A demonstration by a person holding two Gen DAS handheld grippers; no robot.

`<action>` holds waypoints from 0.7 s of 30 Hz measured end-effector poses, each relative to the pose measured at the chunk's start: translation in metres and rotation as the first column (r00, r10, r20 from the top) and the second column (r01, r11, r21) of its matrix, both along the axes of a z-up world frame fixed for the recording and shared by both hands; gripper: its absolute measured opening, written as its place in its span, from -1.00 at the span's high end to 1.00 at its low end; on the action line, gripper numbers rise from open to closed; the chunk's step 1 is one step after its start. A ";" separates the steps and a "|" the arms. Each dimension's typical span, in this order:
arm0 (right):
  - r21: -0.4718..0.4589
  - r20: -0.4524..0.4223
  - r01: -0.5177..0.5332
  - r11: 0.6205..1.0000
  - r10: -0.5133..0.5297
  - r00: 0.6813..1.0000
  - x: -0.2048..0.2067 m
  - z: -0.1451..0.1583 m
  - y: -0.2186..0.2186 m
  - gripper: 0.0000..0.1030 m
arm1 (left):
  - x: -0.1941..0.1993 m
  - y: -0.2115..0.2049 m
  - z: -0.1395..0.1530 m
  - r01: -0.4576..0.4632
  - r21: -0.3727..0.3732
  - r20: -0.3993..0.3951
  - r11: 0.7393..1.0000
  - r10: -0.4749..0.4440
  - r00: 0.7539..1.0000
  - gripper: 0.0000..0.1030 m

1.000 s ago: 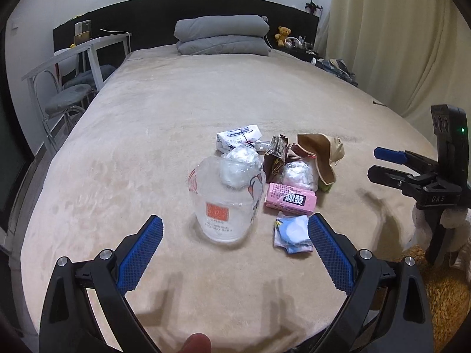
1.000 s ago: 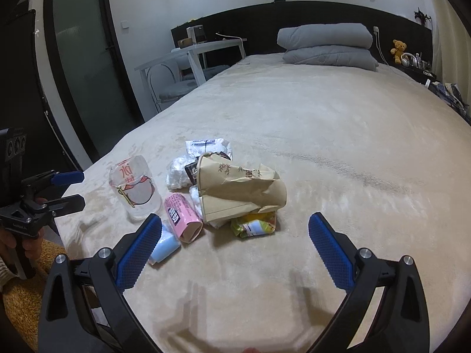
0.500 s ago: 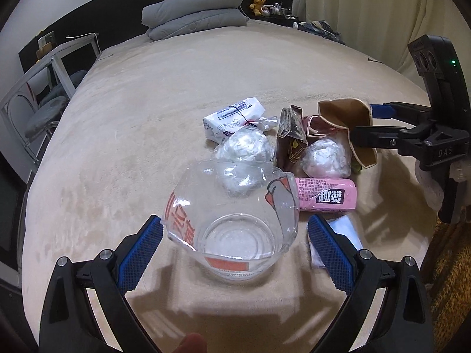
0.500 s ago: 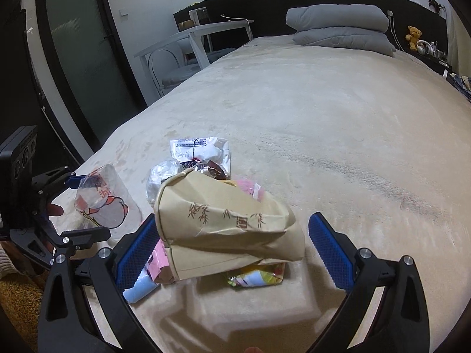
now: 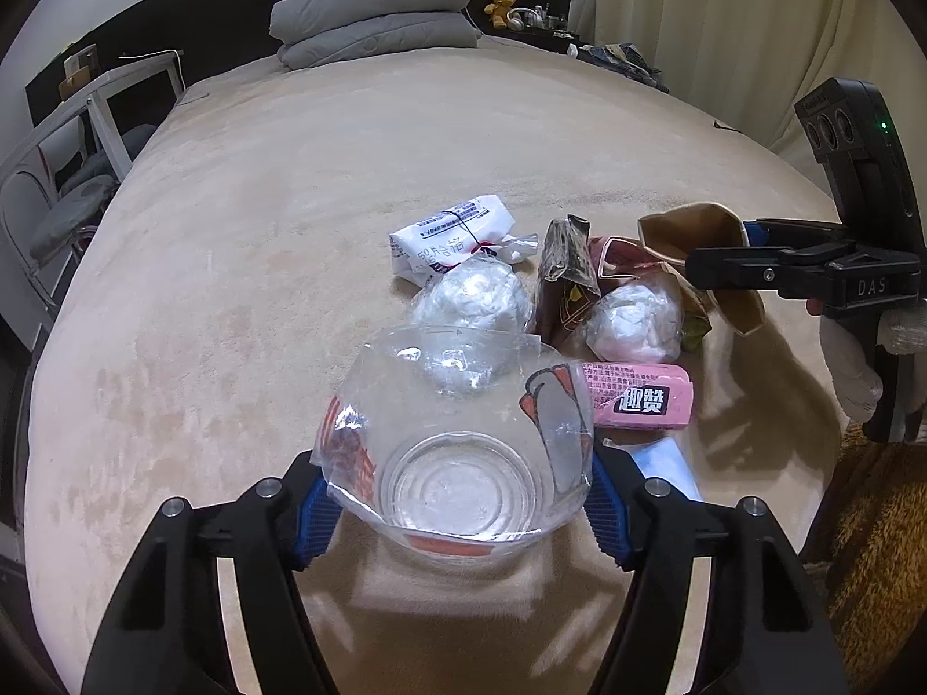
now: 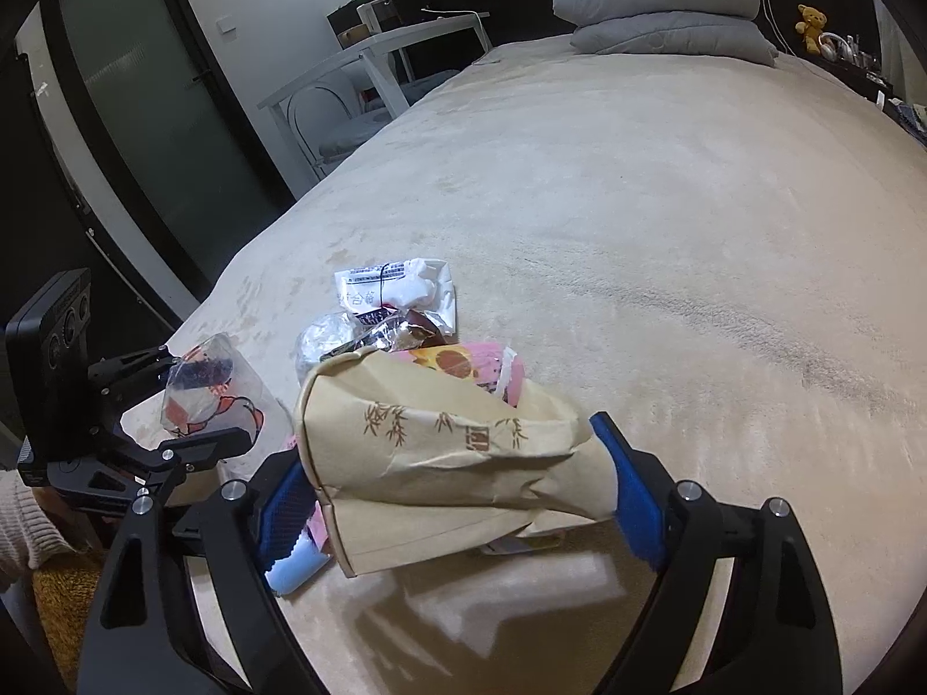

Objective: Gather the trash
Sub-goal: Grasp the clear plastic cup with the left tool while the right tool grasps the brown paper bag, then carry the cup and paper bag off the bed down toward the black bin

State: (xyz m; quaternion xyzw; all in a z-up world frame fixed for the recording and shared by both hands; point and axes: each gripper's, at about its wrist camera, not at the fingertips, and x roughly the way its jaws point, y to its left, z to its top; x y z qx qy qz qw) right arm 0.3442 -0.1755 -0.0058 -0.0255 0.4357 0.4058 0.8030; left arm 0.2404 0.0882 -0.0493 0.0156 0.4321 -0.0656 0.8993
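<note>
A pile of trash lies on the beige bed point(image 5: 289, 185). My left gripper point(image 5: 455, 492) is shut on a clear plastic cup point(image 5: 457, 463) with red print, squeezing its sides; the cup also shows in the right wrist view point(image 6: 208, 388). My right gripper point(image 6: 457, 492) is shut on a crumpled brown paper bag point(image 6: 440, 452), which also shows in the left wrist view point(image 5: 695, 231). Beside them lie a white tissue pack point(image 5: 452, 231), two clear-wrapped white wads point(image 5: 475, 295), a dark snack wrapper point(image 5: 565, 266), a pink packet point(image 5: 643, 394) and a pale blue packet point(image 5: 660, 457).
Grey pillows point(image 5: 371, 17) lie at the head of the bed. A white table and chair point(image 5: 75, 133) stand to the left. A dark door point(image 6: 145, 116) is beyond the bed's left side. A yellow rug point(image 5: 869, 550) lies at the bed's foot.
Both grippers moved in and closed: the left on the plastic cup, the right on the paper bag. A second ago both were open and further back.
</note>
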 end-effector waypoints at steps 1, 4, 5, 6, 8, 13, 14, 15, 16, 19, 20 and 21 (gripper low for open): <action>0.001 0.005 0.003 1.000 -0.003 1.000 -0.002 0.001 -0.002 -0.67 | -0.002 0.001 0.002 -0.001 0.002 0.009 1.000 0.001 1.000 -0.32; 0.017 0.014 0.017 1.000 -0.018 1.000 -0.006 0.007 -0.008 -0.67 | -0.008 0.002 0.010 -0.013 -0.001 0.044 1.000 0.013 0.999 -0.32; 0.021 0.017 0.024 0.999 -0.025 1.000 -0.008 0.008 -0.011 -0.67 | -0.009 0.003 0.013 -0.020 -0.002 0.054 1.000 0.020 0.998 -0.32; 0.024 0.018 0.031 0.999 -0.032 0.999 -0.009 0.010 -0.014 -0.67 | -0.011 0.003 0.015 -0.028 -0.003 0.062 1.000 0.028 0.998 -0.32; 0.033 0.018 0.037 0.999 -0.038 0.999 -0.012 0.013 -0.018 -0.67 | -0.015 0.002 0.019 -0.039 -0.011 0.077 0.999 0.040 0.996 -0.32; 0.056 0.029 0.040 0.998 -0.041 0.999 -0.028 0.023 -0.025 -0.67 | -0.033 -0.003 0.032 -0.051 -0.017 0.121 0.999 0.053 0.991 -0.31; 0.062 0.032 0.042 0.997 -0.044 0.999 -0.032 0.025 -0.025 -0.67 | -0.037 -0.004 0.035 -0.055 -0.021 0.130 0.998 0.057 0.990 -0.31; 0.068 0.035 0.045 0.997 -0.047 0.998 -0.035 0.026 -0.027 -0.67 | -0.039 -0.004 0.038 -0.058 -0.025 0.138 0.998 0.061 0.989 -0.31; 0.074 0.037 0.047 0.996 -0.050 0.998 -0.039 0.028 -0.029 -0.67 | -0.042 -0.005 0.040 -0.063 -0.030 0.147 0.998 0.067 0.987 -0.31; 0.090 0.050 0.056 0.994 -0.060 0.997 -0.050 0.034 -0.035 -0.67 | -0.054 -0.008 0.047 -0.071 -0.051 0.168 0.996 0.079 0.983 -0.31; 0.095 0.054 0.060 0.994 -0.065 0.996 -0.054 0.036 -0.037 -0.67 | -0.058 -0.009 0.048 -0.071 -0.055 0.174 0.996 0.080 0.981 -0.31; 0.105 0.051 0.064 0.992 -0.070 0.996 -0.057 0.036 -0.040 -0.67 | -0.061 -0.011 0.049 -0.071 -0.058 0.180 0.996 0.081 0.980 -0.31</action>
